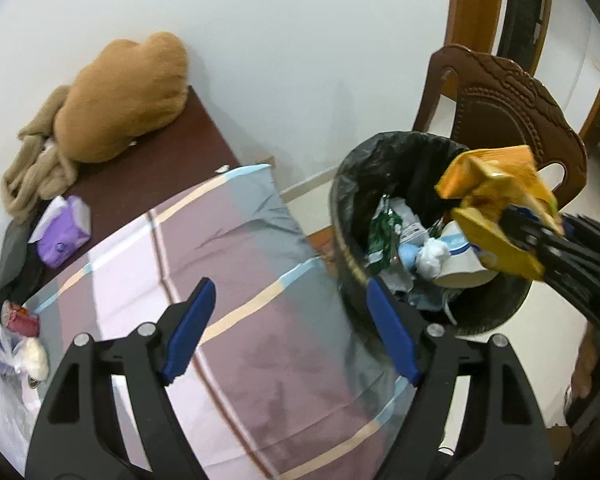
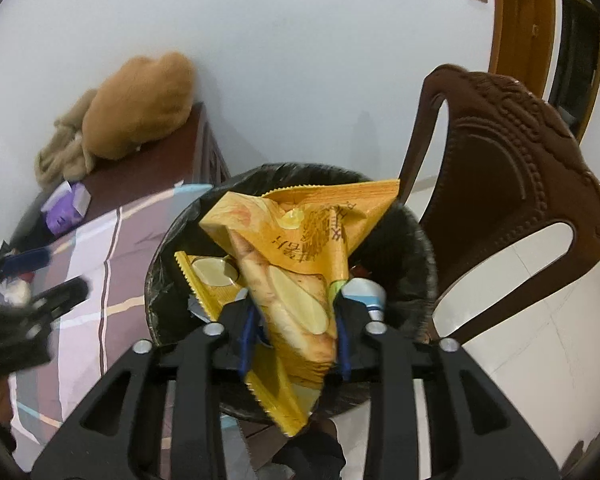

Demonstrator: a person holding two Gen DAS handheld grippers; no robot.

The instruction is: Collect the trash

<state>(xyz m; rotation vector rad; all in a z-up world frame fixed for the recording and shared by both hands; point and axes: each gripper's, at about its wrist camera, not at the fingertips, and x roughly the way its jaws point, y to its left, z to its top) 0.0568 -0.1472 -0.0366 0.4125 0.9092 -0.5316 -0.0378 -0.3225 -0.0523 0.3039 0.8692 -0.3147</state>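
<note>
My right gripper (image 2: 296,316) is shut on a crumpled yellow chip bag (image 2: 296,248) and holds it above the black-lined trash bin (image 2: 160,280). In the left wrist view the chip bag (image 1: 496,200) hangs over the bin (image 1: 348,184), which holds several wrappers, tissues and a paper cup (image 1: 460,264). My left gripper (image 1: 288,328) is open and empty, above the striped cloth (image 1: 240,248) at the bin's left side. More trash, a red wrapper (image 1: 20,316) and plastic bags (image 1: 16,356), lies at the far left of the cloth.
A brown carved chair (image 1: 512,112) stands right behind the bin. A dark wooden table (image 1: 160,160) holds a tan plush bundle (image 1: 124,96) and a purple tissue pack (image 1: 64,232). A white wall is behind; a door frame (image 1: 476,0) is at the upper right.
</note>
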